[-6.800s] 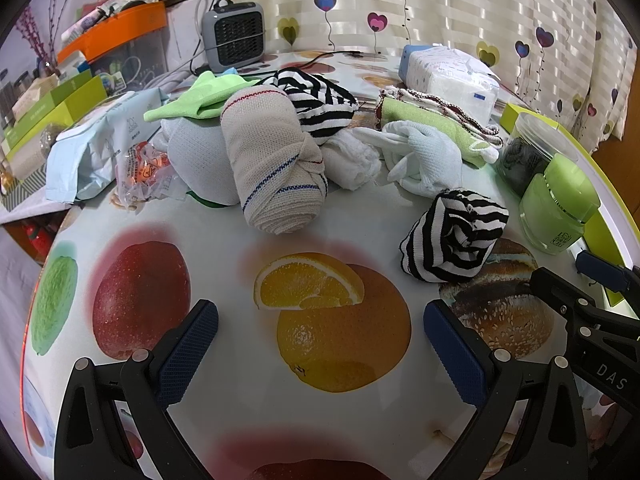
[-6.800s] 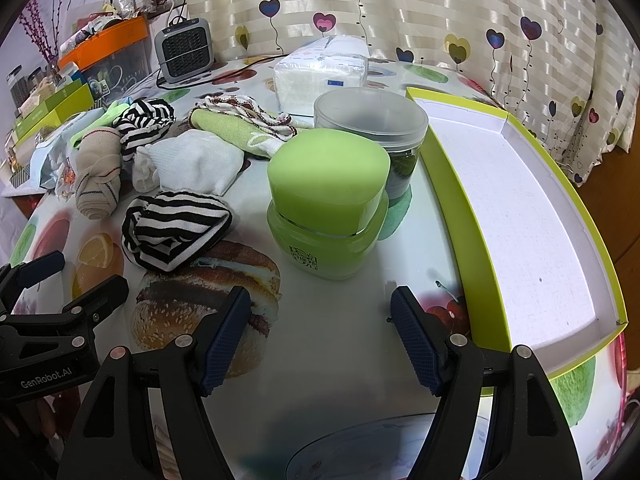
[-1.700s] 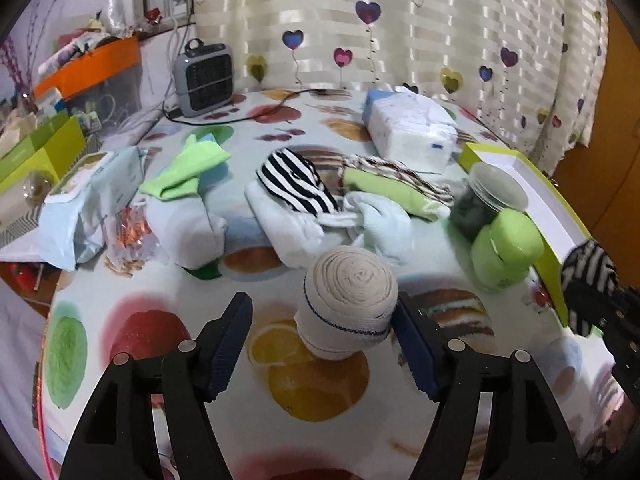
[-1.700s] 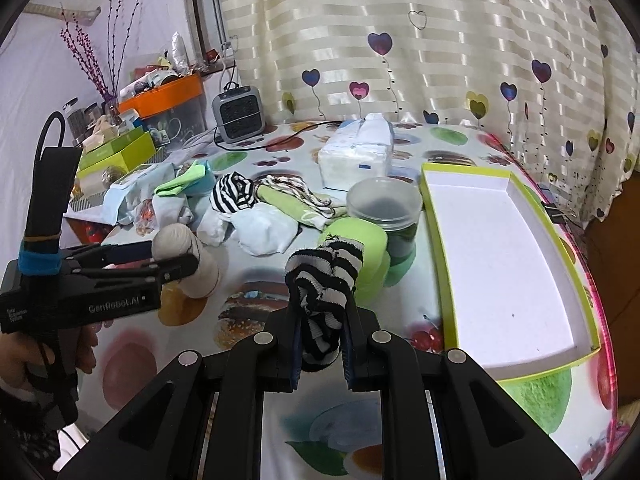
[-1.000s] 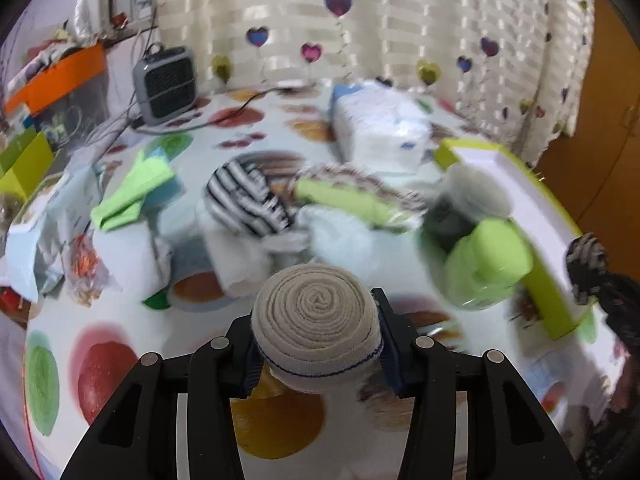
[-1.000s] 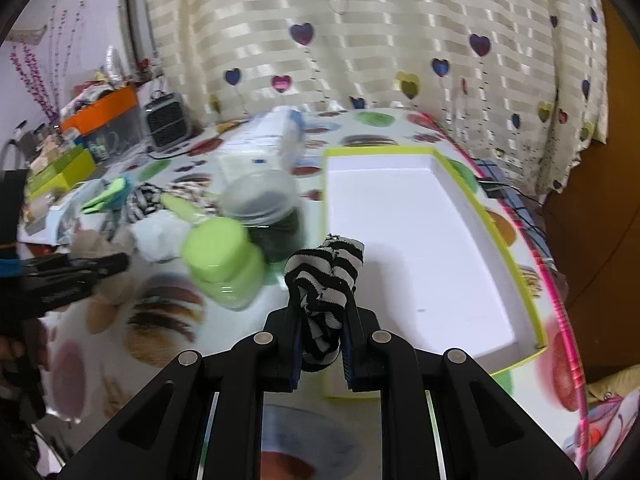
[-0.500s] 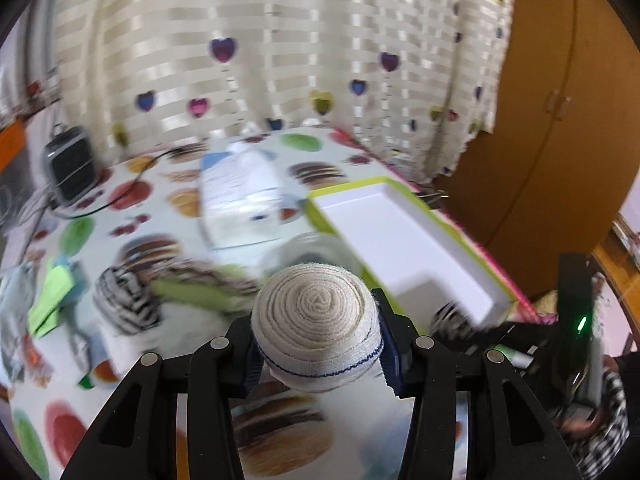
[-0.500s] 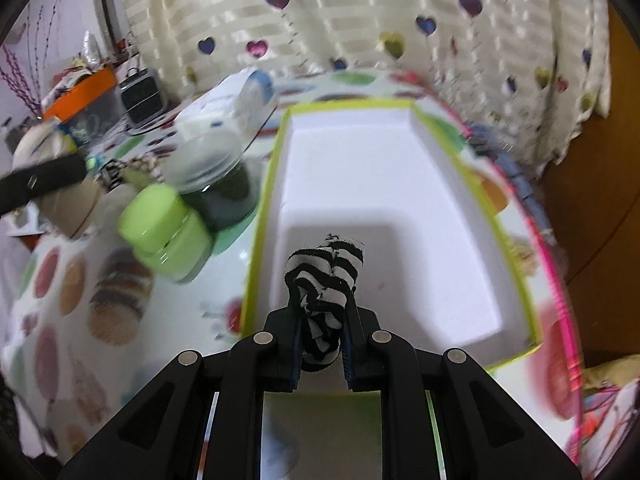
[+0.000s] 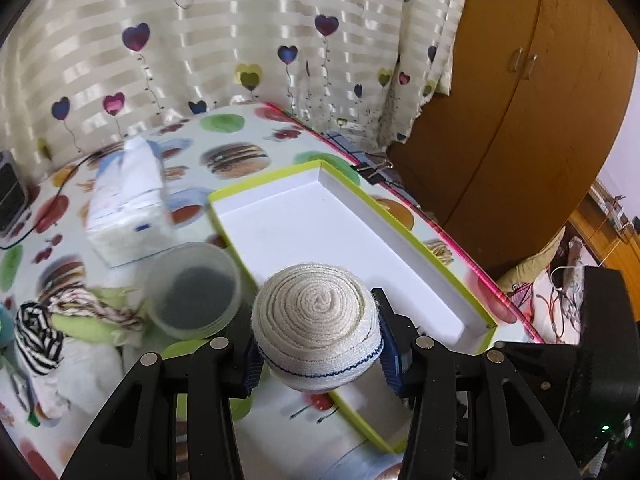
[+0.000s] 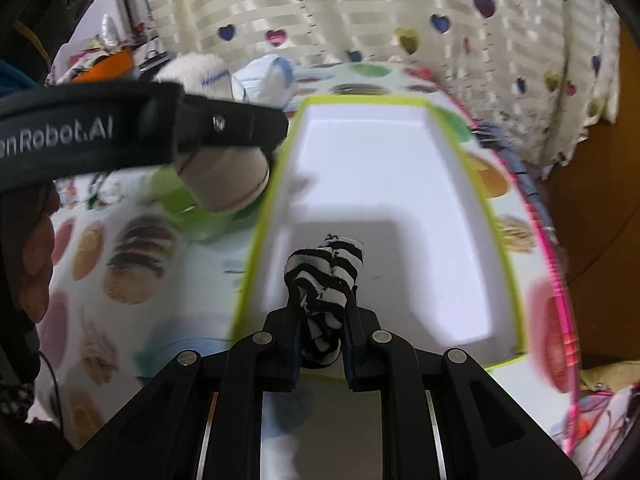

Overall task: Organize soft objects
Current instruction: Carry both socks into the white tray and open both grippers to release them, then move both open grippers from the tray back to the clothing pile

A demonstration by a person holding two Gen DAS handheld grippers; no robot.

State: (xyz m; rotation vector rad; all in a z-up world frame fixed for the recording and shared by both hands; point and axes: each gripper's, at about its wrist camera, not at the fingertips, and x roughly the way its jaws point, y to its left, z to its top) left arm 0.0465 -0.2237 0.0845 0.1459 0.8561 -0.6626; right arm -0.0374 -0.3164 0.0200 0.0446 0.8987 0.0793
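A beige rolled cloth (image 9: 318, 320) with a thin blue stripe stands end-on between the pads of my left gripper (image 9: 320, 346), which is shut on it. It hangs over the near left rim of the white tray with lime-green walls (image 9: 304, 232). In the right wrist view the same roll (image 10: 224, 180) shows left of the tray (image 10: 380, 168), with a left finger (image 10: 240, 124) across it. My right gripper (image 10: 322, 320) holds a black-and-white striped sock (image 10: 324, 272) low over the tray's near end. Its jaws are opening, and the sock is still pinched between the pads.
A clear tub with dark contents (image 9: 192, 292) and a tissue pack (image 9: 128, 216) stand left of the tray. More socks and cloths (image 9: 40, 332) lie at far left. A green jar (image 10: 188, 204) sits under the roll. The table's pink edge (image 9: 460, 240) and a wooden wardrobe (image 9: 520, 120) are on the right.
My left gripper has swung right with the beige roll, from over the sock pile to the tray's rim. My right gripper has sunk a little over the tray with the striped sock.
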